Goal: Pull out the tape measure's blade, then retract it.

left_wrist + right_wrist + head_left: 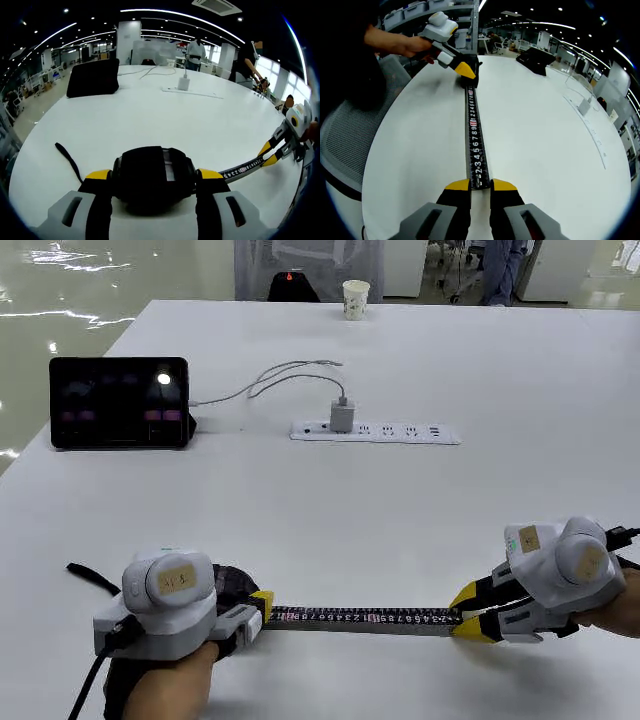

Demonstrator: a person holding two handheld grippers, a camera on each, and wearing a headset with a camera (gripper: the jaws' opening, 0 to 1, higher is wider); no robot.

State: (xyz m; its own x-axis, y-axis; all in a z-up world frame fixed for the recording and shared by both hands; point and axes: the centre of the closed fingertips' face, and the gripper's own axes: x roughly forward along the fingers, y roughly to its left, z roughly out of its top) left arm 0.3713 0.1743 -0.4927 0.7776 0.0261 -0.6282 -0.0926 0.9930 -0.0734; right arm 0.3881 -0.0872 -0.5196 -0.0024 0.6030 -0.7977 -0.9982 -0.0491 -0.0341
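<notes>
Left gripper [154, 174] clamping tape measure [152, 162], blade [472, 130] tip hidden in right gripper [480, 186]

Head view: tape measure case [236, 588] shows just a dark upper edge, the rest covered by the left gripper [256, 610]. The mouth where the blade [360, 616] leaves the case is hidden behind a yellow jaw tip. At the blade's end far from the case, the hook is buried between the jaws of the right gripper [467, 614] (right gripper view no clearer). Numerals nearest the case are too small to read. The left hand [168, 686] below the case is cut off by the bottom edge. Strap [90, 577] beside the case: attachment hidden.
</notes>
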